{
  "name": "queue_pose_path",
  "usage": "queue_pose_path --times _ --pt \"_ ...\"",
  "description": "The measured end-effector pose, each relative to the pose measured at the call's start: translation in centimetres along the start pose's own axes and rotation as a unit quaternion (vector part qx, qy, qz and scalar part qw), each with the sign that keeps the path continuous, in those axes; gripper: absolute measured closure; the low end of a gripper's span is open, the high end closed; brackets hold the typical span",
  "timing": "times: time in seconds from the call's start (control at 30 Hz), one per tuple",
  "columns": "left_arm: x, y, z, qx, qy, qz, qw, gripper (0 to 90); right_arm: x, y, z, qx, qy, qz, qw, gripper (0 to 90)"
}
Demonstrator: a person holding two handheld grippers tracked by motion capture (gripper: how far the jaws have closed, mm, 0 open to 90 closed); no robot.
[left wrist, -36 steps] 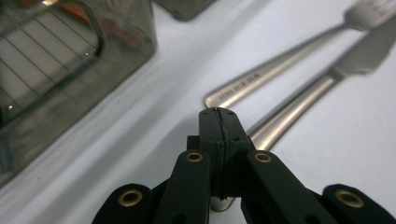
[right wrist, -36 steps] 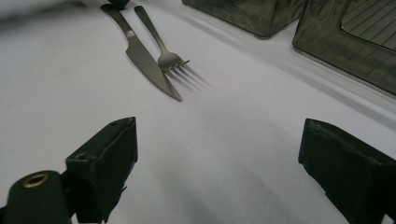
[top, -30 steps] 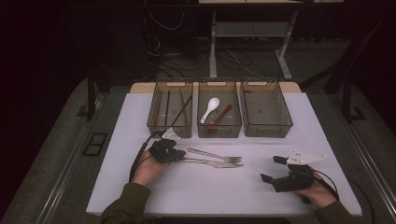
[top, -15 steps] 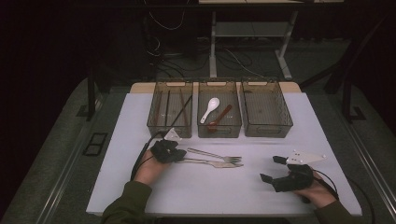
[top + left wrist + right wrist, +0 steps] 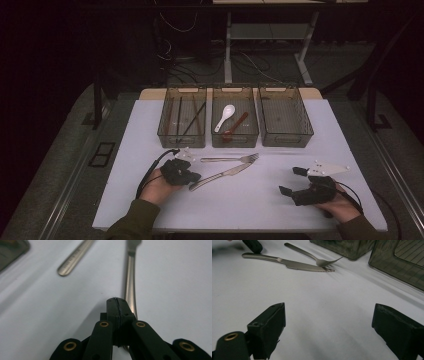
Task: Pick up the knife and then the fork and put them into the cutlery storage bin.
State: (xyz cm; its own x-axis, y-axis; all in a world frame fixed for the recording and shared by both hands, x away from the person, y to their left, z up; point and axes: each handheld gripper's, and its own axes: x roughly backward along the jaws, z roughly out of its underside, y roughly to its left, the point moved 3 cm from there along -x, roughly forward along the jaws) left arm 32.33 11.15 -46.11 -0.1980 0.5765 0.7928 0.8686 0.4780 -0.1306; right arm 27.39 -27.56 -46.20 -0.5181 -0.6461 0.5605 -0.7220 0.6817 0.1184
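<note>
Three bins (image 5: 285,118), two spoons (image 5: 225,117), one fork (image 5: 231,159), one knife (image 5: 220,177).

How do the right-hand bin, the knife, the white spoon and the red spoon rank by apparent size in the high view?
1. Right-hand bin, clearly largest.
2. Knife.
3. White spoon and red spoon: look alike, unranked.

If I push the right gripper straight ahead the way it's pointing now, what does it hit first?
Probably the knife. The right gripper stands open over bare white table, and the knife's serrated blade lies across the line ahead, with the fork just behind it. Depth is hard to judge.
</note>
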Motion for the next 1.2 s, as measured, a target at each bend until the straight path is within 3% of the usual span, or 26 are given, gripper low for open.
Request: queue_pose_path --times 0.23,0.27,0.43,0.63,0.87,1.03,1.1,1.2 --pt "0.3 -0.4 -0.7 0.004 -0.010 -0.004 0.9999 88.4 0.0 0.1 0.0 0.000 0.000 0.001 1.0000 11.6" --pt "0.4 -0.5 -0.9 0.008 -0.015 -0.005 0.9998 83.9 0.0 0.0 0.0 0.000 0.001 0.000 1.0000 11.6" --pt "0.5 -1.0 -3.4 0.007 -0.025 -0.003 0.9997 76.7 -0.1 0.0 0.0 -0.001 0.002 0.001 1.0000 11.6" --pt "-1.4 -1.4 -5.6 -0.002 0.033 -0.002 0.9995 70.0 -0.1 0.0 0.0 -0.001 0.003 0.001 1.0000 11.6" --pt "-3.8 -1.7 -6.7 -0.024 0.094 0.000 0.9952 70.6 0.0 0.0 0.0 -0.001 0.002 0.000 1.0000 11.6" --pt "-4.2 -1.8 -7.2 -0.022 0.124 0.002 0.9920 73.1 0.0 0.0 0.0 -0.001 0.002 -0.001 1.0000 11.6" --pt "-4.3 -1.8 -7.4 -0.031 0.135 -0.002 0.9904 73.6 0.0 0.0 0.0 0.000 0.002 -0.001 1.0000 11.6" --pt "-4.3 -2.0 -7.3 -0.034 0.135 -0.007 0.9902 73.5 -0.1 0.0 0.0 0.000 0.002 -0.001 1.0000 11.6"
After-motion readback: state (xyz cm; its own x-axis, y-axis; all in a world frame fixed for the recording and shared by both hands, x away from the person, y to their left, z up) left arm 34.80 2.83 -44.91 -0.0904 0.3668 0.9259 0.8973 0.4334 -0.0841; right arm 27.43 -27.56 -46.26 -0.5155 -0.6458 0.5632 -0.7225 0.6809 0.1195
